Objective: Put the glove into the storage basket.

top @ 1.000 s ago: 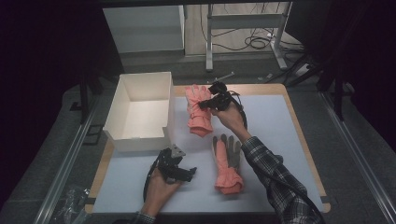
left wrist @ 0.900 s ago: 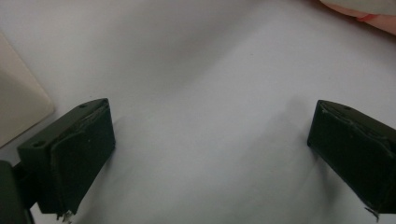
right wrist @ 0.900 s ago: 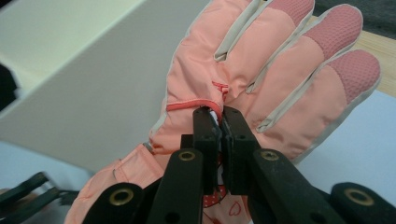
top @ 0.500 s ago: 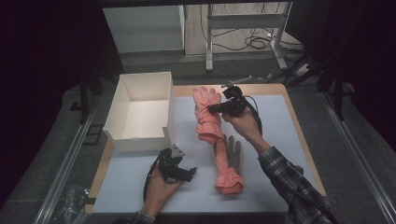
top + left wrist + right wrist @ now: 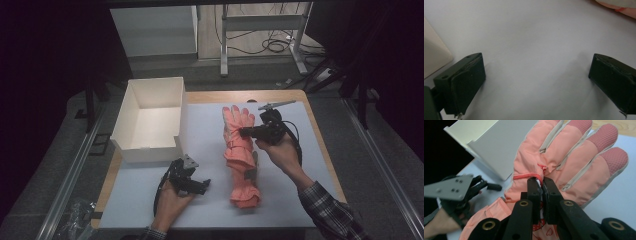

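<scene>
A pink winter glove [image 5: 234,125] lies fingers toward the far side on the white mat [image 5: 300,150]. My right gripper [image 5: 243,132] comes in from the right and is shut on a fold of fabric at its palm [image 5: 541,182]. The glove's lower part drapes over a second pink glove [image 5: 245,190] with grey patches, lying nearer the person. My left gripper [image 5: 199,185] rests low over the mat at the near left, jaws wide open with nothing between them [image 5: 536,75]. It appears in the right gripper view too, as the left gripper [image 5: 461,191].
An open white box [image 5: 150,145] stands on the table's left side, just beyond the left gripper; its corner [image 5: 434,60] shows in the left gripper view. A wooden table edge [image 5: 260,95] borders the mat. Table legs and cables lie on the floor behind.
The right gripper has dragged the pink glove to the right and toward the person, stretching it out flat over the second glove. The left gripper has stayed still.
</scene>
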`<state>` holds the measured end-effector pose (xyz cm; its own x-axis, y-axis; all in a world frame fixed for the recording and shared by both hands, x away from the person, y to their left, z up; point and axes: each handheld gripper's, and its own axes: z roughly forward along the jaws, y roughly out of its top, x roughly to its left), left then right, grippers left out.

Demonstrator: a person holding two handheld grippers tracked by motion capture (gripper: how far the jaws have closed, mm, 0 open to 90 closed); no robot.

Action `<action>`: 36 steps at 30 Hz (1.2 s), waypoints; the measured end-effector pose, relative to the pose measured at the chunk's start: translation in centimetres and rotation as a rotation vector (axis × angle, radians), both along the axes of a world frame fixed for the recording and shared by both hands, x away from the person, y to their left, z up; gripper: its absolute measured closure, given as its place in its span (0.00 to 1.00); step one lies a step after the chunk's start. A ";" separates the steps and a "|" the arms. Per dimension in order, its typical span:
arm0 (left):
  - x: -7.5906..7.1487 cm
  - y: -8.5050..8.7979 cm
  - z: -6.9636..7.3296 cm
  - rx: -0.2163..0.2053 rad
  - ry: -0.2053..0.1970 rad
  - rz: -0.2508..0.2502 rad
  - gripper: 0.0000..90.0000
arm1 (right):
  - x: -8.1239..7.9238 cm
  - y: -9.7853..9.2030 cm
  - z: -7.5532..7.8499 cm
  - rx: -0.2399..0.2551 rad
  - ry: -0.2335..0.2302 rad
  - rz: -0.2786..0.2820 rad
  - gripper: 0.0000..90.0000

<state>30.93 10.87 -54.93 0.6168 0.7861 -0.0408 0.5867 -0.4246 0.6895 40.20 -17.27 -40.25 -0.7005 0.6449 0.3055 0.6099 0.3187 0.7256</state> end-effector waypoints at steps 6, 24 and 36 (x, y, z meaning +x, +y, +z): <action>0.0 0.0 0.0 0.000 0.001 0.000 0.01 | -2.5 -1.2 -0.1 0.003 -0.008 -0.015 0.94; 0.0 0.0 0.0 -0.003 0.001 0.001 0.01 | -6.6 -1.2 -6.5 -0.089 0.051 -0.072 0.92; 0.0 0.0 0.0 -0.002 0.001 0.001 0.01 | -7.0 -1.7 -7.1 -0.090 -0.011 -0.033 0.78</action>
<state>30.91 10.84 -54.93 0.6159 0.7867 -0.0431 0.5880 -0.4225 0.6897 33.24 -18.94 -47.39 -0.6814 0.6924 0.2372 0.6131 0.3629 0.7017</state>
